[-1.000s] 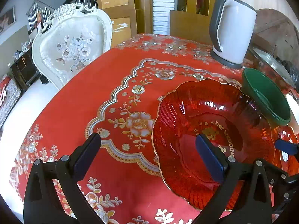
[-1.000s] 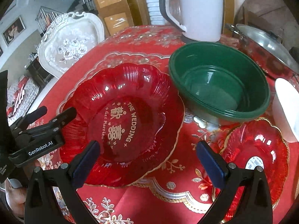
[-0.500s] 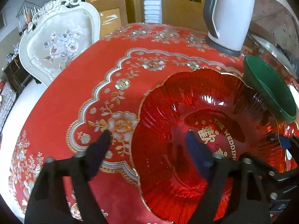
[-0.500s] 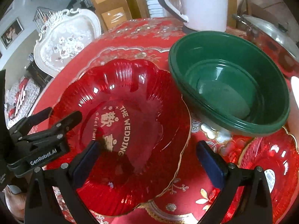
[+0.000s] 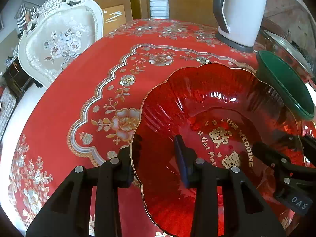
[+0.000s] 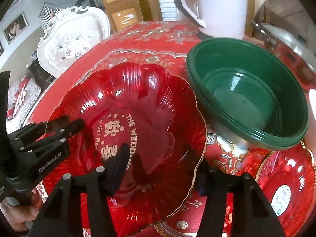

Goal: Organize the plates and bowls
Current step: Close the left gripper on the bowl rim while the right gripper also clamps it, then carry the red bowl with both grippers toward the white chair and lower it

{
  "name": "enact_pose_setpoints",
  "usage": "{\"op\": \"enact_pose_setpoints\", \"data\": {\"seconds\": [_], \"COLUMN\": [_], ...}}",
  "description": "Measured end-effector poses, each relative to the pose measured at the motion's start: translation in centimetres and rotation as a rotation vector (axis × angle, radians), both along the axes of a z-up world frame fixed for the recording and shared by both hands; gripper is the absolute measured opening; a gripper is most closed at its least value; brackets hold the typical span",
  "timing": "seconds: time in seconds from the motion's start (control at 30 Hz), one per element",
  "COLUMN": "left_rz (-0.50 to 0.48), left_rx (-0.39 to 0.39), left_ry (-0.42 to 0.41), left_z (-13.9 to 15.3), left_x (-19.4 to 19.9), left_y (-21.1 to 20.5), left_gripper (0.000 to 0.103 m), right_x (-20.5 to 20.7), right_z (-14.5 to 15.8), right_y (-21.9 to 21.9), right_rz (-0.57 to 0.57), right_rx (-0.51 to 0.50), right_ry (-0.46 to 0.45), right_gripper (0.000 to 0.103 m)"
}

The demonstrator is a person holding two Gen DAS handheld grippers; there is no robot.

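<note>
Only the right wrist view shows the small red plate [image 6: 286, 181] beyond fingers pinching the red bowl [image 6: 138, 102].

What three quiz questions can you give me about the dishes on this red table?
1. True or false: the green bowl has nothing in it.
2. Which dish has gold writing? A) big red dish B) small red plate C) green bowl
3. How many grippers reach the big red dish?

Key: 1 true. 2 A. 3 Two: the left gripper and right gripper each have one finger inside its rim and one outside, and their fingers have just been closing on it.
</note>
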State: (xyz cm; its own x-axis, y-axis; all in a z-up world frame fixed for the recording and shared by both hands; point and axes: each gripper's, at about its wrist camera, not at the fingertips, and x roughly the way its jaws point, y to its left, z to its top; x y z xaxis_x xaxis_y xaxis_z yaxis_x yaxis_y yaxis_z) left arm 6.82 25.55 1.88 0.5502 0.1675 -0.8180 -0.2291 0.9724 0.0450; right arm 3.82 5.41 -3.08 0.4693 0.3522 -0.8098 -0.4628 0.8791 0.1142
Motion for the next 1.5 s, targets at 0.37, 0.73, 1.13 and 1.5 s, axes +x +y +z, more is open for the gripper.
{"op": "enact_pose_setpoints", "data": {"seconds": [0.37, 0.73, 1.13, 1.5], "left_rz": [0.044, 0.130, 0.248, 0.303], "left_rx": [-0.022, 0.000, -0.030, -0.041], "left_ry": [-0.061, -0.131, -0.116, -0.088], "left_z": [2.7, 5.3, 2.7, -0.6], "left_x": [-3.6, -10.9, -17.0, -17.8], "left_y": [2.0, 5.5, 9.0, 9.6], "left_gripper": [0.035, 0.035, 0.035, 0.035], "right_x": [-3.0, -8.2, -12.4, -13.3], "right_z": [2.3, 4.5, 1.9, -0.9], "right_y": [2.4, 5.8, 9.5, 10.5], "right_rz": [0.046, 0.145, 0.266, 0.294], "right_rx": [-0.054, -0.045, -0.074, -0.118], "right_ry": [-0.118, -0.201, -0.175, -0.122], "right_gripper": [0.059, 0.062, 0.064, 0.064]}}
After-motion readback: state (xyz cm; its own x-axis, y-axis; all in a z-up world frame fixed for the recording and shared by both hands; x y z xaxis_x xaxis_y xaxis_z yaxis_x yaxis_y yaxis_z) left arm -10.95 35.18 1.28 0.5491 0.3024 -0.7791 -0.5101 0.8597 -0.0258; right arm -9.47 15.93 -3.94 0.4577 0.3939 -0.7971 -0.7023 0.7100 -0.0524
